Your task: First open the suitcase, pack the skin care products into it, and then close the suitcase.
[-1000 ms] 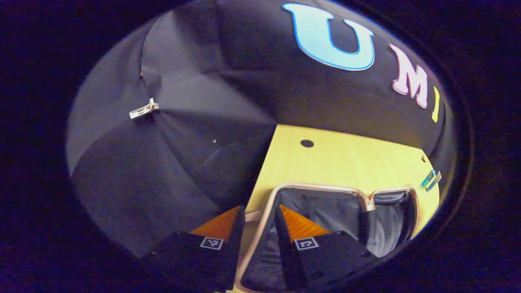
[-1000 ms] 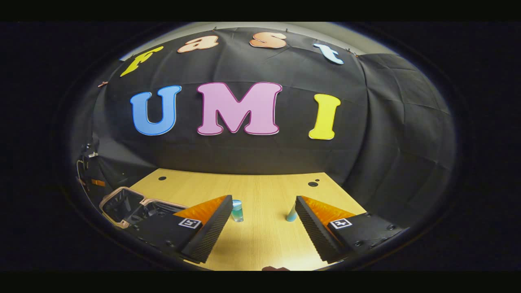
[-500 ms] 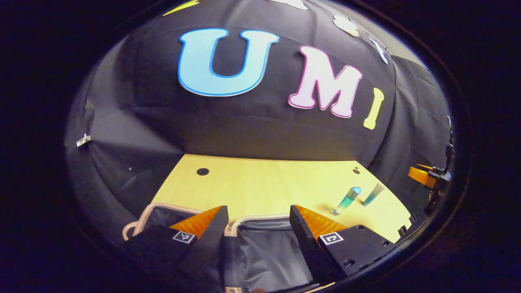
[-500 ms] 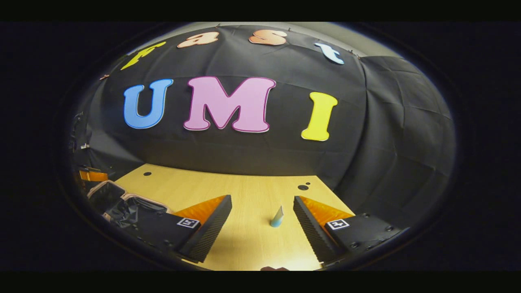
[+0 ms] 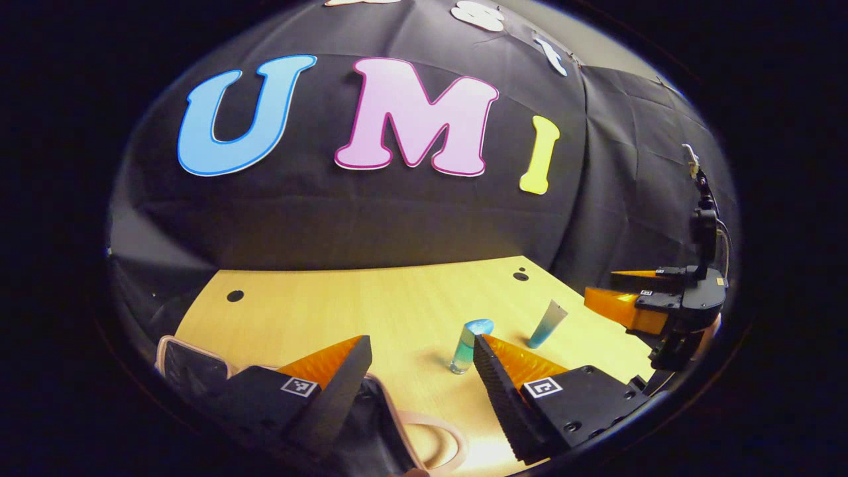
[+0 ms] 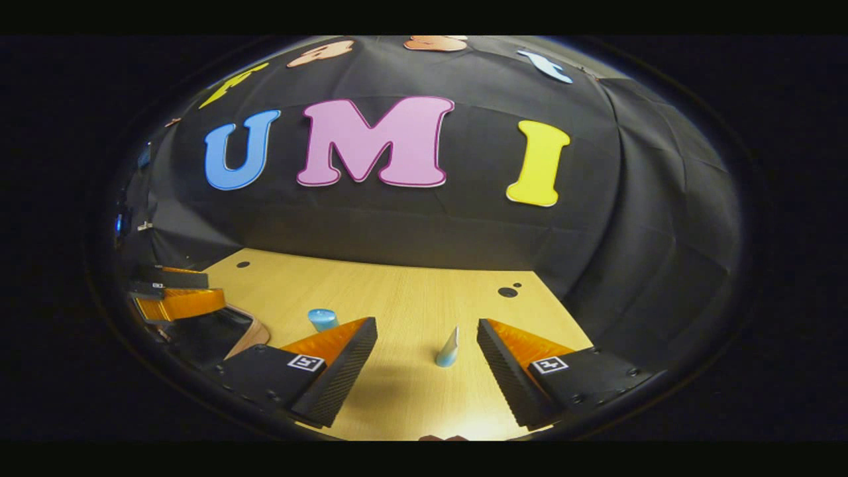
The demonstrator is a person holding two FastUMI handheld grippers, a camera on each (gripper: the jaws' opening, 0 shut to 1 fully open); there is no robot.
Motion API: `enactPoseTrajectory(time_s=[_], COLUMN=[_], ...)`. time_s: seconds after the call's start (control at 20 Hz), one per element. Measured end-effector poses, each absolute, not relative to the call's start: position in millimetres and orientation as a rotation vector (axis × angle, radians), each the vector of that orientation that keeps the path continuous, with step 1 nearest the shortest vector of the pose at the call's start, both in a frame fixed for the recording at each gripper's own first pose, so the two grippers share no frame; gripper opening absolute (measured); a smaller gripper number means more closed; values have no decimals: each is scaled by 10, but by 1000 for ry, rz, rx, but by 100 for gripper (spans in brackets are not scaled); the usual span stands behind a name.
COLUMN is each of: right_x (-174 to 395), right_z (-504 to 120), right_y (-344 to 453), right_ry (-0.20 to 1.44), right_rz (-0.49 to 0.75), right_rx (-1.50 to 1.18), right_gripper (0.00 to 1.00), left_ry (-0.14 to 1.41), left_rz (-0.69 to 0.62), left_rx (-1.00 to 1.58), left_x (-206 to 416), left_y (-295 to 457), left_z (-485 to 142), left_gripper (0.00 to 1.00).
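Right hand-held gripper, fingers apart, frames upright tube; left hand-held gripper, also spread, nears bottle. Risk: a glancing finger topples either.

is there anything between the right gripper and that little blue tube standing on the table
Nothing visible. In the right gripper view the tube stands on bare table just ahead of the right gripper, in line with its open jaws. The bottle is off to the side.

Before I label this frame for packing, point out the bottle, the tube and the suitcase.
bottle [image 5: 466, 348], left gripper view, mid body.
tube [image 6: 448, 348], right gripper view, lower body.
suitcase [image 5: 192, 361], left gripper view, dark lining.
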State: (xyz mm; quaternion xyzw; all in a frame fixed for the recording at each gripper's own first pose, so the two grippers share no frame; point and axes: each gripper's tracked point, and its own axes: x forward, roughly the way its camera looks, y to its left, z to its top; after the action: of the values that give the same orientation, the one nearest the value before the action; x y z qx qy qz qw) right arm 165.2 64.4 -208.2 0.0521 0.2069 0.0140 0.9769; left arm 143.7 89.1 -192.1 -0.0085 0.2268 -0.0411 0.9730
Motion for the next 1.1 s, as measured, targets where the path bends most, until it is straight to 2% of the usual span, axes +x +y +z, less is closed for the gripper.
enactPoseTrajectory(time_s=[0.1, 0.15, 0.35, 0.4, 0.45, 0.55, 0.85, 0.9, 1.0, 1.05, 1.1], right_x=[1749, 1789, 1911, 1943, 1975, 2020, 2180, 2218, 2270, 2298, 2319], right_z=[-2198, -2245, -2468, -2523, -2570, -2679, -3197, -3277, -3455, -3537, -3598], right_y=[663, 665, 650, 643, 649, 651, 590, 602, 617, 620, 625], right_ry=[436, 441, 470, 476, 481, 492, 574, 586, 621, 638, 652], right_rz=[74, 92, 143, 154, 166, 187, 194, 200, 206, 203, 201], right_rx=[126, 130, 143, 140, 136, 127, 115, 117, 125, 131, 137], right_gripper=[100, 97, 97, 97, 97, 97, 97, 94, 95, 97, 95], left_ry=[478, 487, 542, 556, 571, 601, 669, 678, 670, 676, 683], left_rz=[-87, -84, -76, -71, -61, -48, -90, -71, -77, -69, -60], left_rx=[-22, -25, -28, -25, -20, -21, -26, -3, 0, 3, 4], left_x=[1550, 1603, 1870, 1923, 1988, 2132, 2436, 2402, 2515, 2525, 2525], left_y=[712, 619, 403, 388, 376, 374, 276, 302, 285, 300, 312], left_z=[-2085, -2152, -2526, -2631, -2730, -2918, -3373, -3409, -3426, -3425, -3453], left_gripper=[97, 97, 97, 93, 97, 97, 97, 93, 54, 53, 52])
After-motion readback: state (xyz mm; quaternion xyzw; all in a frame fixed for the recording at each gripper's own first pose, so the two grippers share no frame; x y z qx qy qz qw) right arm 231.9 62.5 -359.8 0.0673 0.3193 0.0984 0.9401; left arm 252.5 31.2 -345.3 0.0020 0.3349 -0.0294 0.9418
